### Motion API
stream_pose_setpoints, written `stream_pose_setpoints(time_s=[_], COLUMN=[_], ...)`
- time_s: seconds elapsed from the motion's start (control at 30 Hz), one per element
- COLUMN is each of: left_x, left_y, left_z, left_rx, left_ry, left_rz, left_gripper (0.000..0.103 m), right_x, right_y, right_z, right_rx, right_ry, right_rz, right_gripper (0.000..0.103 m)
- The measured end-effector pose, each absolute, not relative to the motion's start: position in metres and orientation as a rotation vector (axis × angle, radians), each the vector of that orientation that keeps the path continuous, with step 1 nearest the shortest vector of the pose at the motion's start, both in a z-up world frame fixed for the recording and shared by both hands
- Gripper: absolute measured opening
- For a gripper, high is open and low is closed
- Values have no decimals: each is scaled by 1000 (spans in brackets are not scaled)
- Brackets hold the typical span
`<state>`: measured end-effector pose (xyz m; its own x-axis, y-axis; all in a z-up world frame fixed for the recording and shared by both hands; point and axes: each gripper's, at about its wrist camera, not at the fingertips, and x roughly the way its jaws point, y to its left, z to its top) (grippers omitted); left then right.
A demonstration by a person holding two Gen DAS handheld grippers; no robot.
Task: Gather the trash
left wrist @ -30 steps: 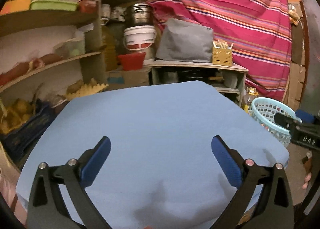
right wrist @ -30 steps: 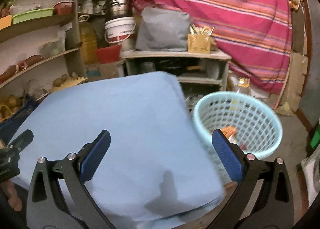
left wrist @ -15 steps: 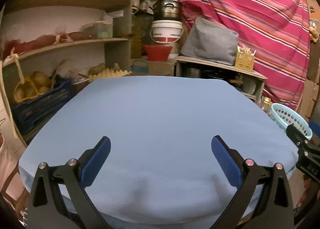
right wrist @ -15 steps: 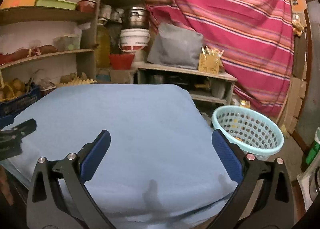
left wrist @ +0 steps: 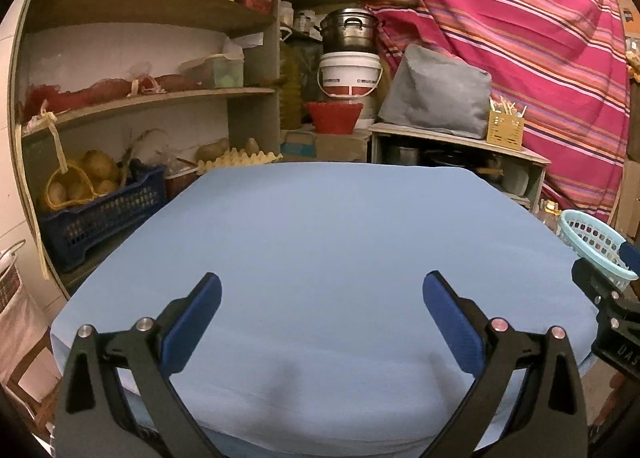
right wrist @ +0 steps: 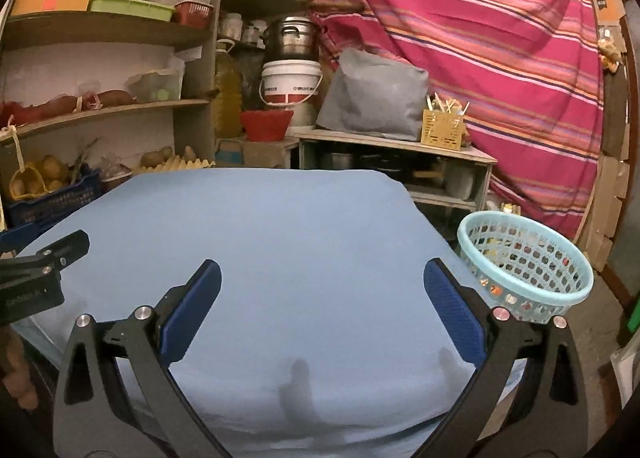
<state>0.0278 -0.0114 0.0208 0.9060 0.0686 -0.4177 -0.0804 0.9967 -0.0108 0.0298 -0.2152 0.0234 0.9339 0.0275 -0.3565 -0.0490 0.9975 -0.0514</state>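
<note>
Both my views have levelled since a second ago — the table now stretches ahead. My left gripper and right gripper hang empty, jaws wide apart. Right of my right gripper, beside the table, the pale-blue perforated basket holds colourful scraps.

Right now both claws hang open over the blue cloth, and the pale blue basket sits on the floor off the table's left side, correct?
Not quite. The basket sits off the table's right side, as the right wrist view shows. Both claws, left and right, hang open over the blue cloth.
</note>
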Motion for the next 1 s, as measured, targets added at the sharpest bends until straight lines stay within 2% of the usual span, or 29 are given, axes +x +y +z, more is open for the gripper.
stream_pose_setpoints(time_s=[0.63,1.0], left_x=[31,31], left_y=[-15,-12], left_z=[16,16], left_rx=[12,13], left_ry=[420,415], left_rz=[82,81], left_gripper=[98,98], right_x=[26,33], right_y=[-204,-209], right_z=[21,18], right_rx=[-144,-97], right_ry=[304,338], right_rz=[-1,4], right_gripper=[99,99])
